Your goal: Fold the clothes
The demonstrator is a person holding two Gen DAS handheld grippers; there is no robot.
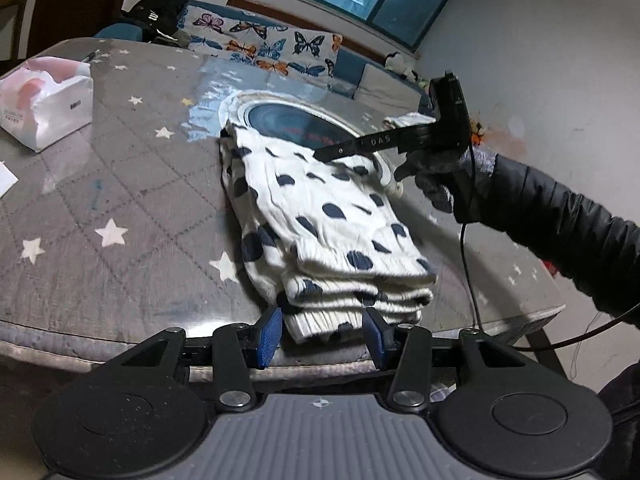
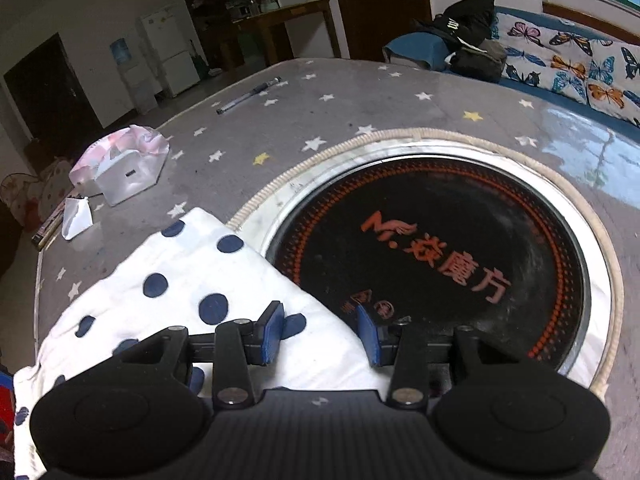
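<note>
A white garment with dark blue dots (image 1: 328,224) lies folded in a thick stack on the grey star-patterned table (image 1: 120,184). Its ribbed hem end sits between the blue pads (image 1: 269,336) of my left gripper (image 1: 322,334), which stands open at the table's near edge. My right gripper (image 1: 324,154), held by a gloved hand (image 1: 440,184), hovers over the stack's far end. In the right wrist view that gripper (image 2: 320,334) is open above a flat corner of the garment (image 2: 180,280); its pads do not press the cloth.
A round black hotplate (image 2: 440,264) with a metal rim is set into the table beside the garment. A white tissue pack (image 1: 44,108) and a pen (image 2: 248,94) lie toward the far left. A butterfly-print sofa (image 1: 260,44) stands behind the table.
</note>
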